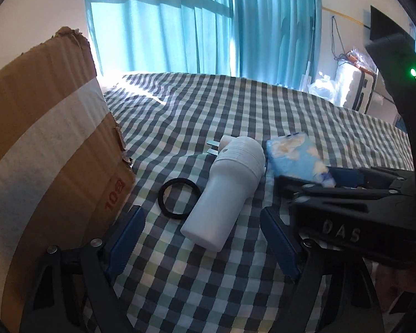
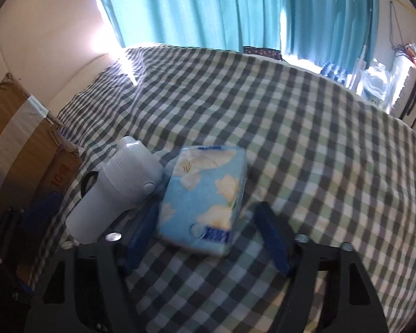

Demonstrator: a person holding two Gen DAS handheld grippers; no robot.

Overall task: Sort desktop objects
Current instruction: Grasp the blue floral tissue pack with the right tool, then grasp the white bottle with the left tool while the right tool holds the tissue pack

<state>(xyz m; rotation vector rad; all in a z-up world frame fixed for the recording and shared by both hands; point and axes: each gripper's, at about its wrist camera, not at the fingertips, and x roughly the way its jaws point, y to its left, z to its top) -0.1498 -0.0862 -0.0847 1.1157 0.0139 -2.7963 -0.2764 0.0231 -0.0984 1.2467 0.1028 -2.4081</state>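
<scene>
While left tool (image 1: 199, 238) spread near white device (image 1: 224, 188), right tool (image 2: 205, 236) straddles tissue pack (image 2: 205, 191), unpinched.

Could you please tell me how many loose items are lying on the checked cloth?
3: black rubber ring nearest the cardboard box, white plastic appliance beside it, blue flowered tissue pack farthest; others may be hidden.

The cardboard box (image 1: 50, 149) walls the left; the checked cloth (image 2: 305, 144) beyond the tissue pack (image 2: 205, 194) lies open.
</scene>
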